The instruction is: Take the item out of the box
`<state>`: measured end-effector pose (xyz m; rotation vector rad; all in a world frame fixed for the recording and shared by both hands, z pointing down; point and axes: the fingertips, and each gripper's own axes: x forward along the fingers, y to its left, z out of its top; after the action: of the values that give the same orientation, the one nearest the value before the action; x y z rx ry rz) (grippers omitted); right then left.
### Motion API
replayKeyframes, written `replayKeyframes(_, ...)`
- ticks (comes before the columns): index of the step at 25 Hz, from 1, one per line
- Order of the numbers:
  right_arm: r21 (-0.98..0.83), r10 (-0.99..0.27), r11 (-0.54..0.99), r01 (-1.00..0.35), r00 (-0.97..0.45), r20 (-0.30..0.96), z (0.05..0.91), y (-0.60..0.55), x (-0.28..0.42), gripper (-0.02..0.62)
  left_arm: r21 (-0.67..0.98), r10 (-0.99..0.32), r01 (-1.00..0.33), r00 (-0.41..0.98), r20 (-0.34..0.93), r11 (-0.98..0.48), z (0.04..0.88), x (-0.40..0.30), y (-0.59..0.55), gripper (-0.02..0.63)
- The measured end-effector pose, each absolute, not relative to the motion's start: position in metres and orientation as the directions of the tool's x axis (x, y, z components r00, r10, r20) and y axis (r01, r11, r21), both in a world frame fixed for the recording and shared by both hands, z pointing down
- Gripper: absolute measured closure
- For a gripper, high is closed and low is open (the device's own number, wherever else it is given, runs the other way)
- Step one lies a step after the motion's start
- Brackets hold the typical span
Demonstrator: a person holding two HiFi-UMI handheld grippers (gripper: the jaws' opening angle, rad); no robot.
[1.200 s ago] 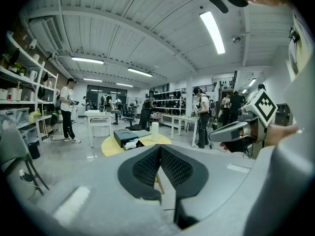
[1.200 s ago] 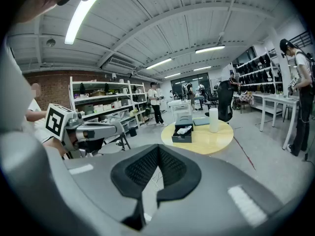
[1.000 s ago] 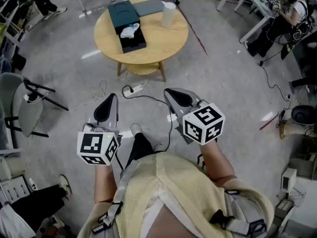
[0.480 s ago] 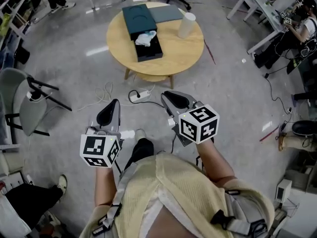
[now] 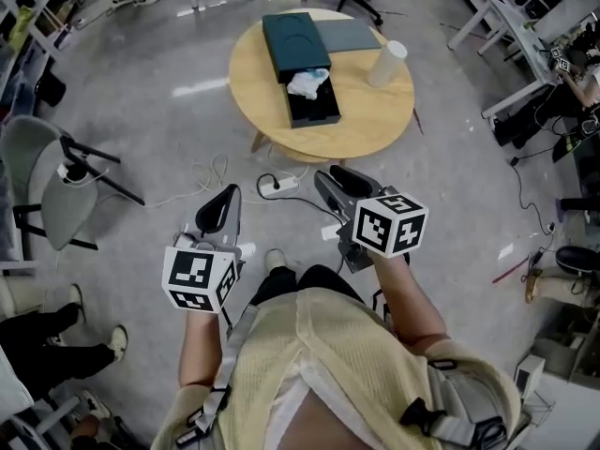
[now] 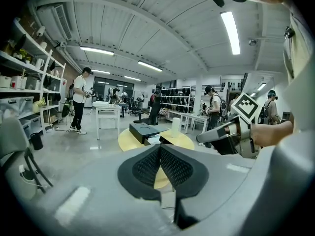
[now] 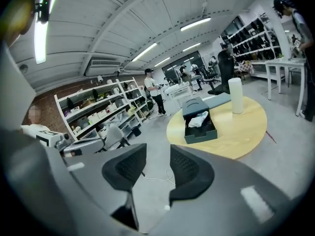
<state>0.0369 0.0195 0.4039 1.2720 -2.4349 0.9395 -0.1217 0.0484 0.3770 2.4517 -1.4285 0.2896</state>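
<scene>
An open dark box [image 5: 314,109] lies on the round wooden table [image 5: 375,125], its lid [image 5: 296,36] just behind it. A crumpled white item [image 5: 307,83] rests in the box's far end; the right gripper view shows the same item [image 7: 198,119] in the box [image 7: 202,132]. Both grippers hang over the floor, well short of the table. My left gripper [image 5: 226,198] is shut with its pads pressed together [image 6: 158,149] and holds nothing. My right gripper [image 5: 337,178] has its jaws opening, with a bare gap between them [image 7: 157,156].
A white cylinder [image 5: 387,64] and a flat grey sheet [image 5: 349,34] share the table. A power strip with cables [image 5: 279,185] lies on the floor between me and the table. A grey chair [image 5: 52,190] stands at the left, desks and seated people at the right.
The table has come nearer and shifted right in the head view. The right gripper's jaws have parted. The left gripper stays shut.
</scene>
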Motion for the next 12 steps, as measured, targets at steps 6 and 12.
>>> replayKeyframes(6, -0.511, -0.667, 0.309, -0.802, -0.566, 0.485, 0.413, -0.009, 0.041, 0.418, 0.165, -0.800, -0.864, 0.503, 0.326, -0.476, 0.388, -0.124, 0.031, 0.601)
replayKeyframes(12, -0.538, -0.680, 0.259, -0.802, -0.547, 0.488, 0.423, -0.053, 0.043, 0.408, 0.175, -0.807, -0.872, 0.489, 0.331, -0.457, 0.397, -0.128, 0.004, 0.601)
